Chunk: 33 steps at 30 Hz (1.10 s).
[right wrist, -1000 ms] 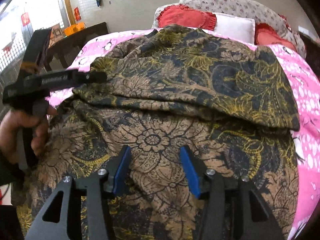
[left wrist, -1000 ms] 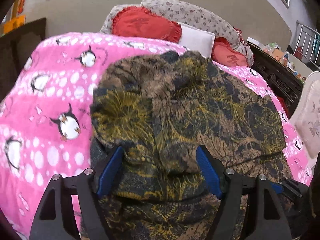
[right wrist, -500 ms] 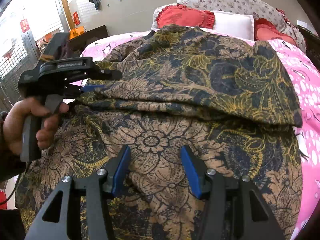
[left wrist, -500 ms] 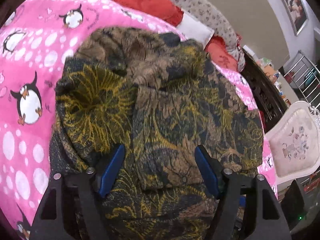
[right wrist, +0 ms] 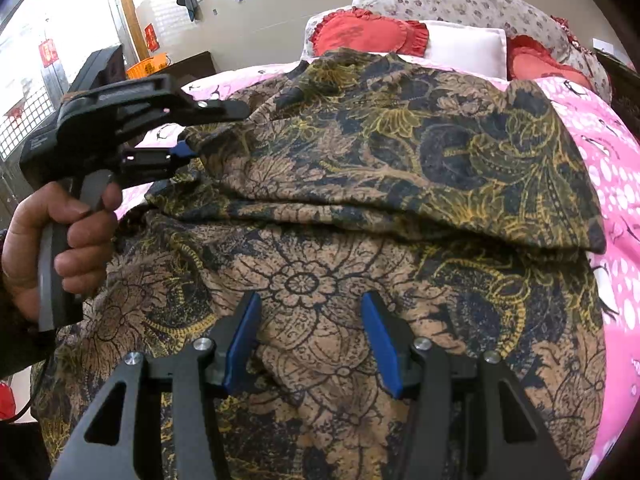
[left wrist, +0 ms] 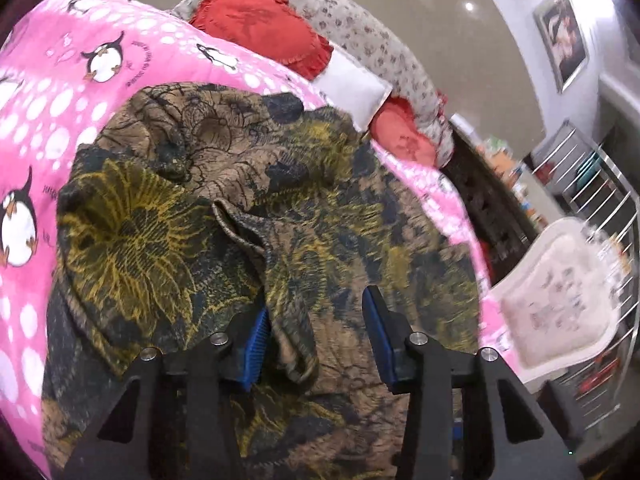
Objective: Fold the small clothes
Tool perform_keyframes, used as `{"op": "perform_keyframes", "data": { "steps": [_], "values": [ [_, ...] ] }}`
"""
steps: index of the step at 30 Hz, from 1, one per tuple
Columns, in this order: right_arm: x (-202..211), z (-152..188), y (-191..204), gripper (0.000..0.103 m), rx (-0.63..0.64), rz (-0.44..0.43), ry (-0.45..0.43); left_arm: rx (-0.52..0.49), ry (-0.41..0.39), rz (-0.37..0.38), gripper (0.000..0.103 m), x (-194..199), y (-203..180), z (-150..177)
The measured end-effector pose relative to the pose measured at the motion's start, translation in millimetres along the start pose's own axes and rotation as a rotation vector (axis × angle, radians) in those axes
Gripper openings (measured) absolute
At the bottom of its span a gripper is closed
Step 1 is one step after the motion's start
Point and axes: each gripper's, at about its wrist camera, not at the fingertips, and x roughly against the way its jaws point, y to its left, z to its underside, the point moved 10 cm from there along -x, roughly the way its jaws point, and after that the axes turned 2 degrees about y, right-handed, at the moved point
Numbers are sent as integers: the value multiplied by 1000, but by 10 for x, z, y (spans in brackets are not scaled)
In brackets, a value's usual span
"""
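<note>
A brown, navy and yellow floral garment (left wrist: 280, 216) lies partly folded on the pink penguin blanket (left wrist: 48, 92). It also fills the right wrist view (right wrist: 360, 208), its upper layer folded over the lower one. My left gripper (left wrist: 316, 340) is open, with a loose fold of cloth lying between its blue pads (left wrist: 256, 340). It shows from the side in the right wrist view (right wrist: 200, 128), at the garment's left edge. My right gripper (right wrist: 310, 336) is open over the lower layer, with cloth bunched between its jaws.
Red heart cushions (right wrist: 364, 34), a white pillow (right wrist: 464, 48) and a floral bolster (right wrist: 460, 0) lie at the bed's head. A dark carved bed frame (left wrist: 488, 200), a white chair (left wrist: 560, 292) and a metal rack (left wrist: 592, 184) stand right of the bed.
My left gripper has moved forward along the garment's left edge and tilted, and a fold of cloth now sits between its jaws. My right gripper has barely moved.
</note>
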Motion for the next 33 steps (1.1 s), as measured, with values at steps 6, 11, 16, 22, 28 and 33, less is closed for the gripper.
{"op": "perform_keyframes", "data": {
  "steps": [6,11,16,22,28,33],
  "values": [
    [2,5,-10,56,-2,1,1,46,-3,-15,24,-93,169,-80],
    [-2,2,-23,56,-11,-5,1,66,-16,-65,0,-32,257,-123],
    [-10,0,-38,56,-17,-9,2,65,22,-136,0,25,307,-39],
    [-13,-1,-35,56,-12,-2,5,-84,-65,-24,0,700,-240,-171],
    [-13,-1,-35,56,-10,2,6,-49,-129,-184,0,1112,405,-334],
    [-20,2,-27,58,-8,9,13,-12,63,-274,0,645,919,118]
  ]
}}
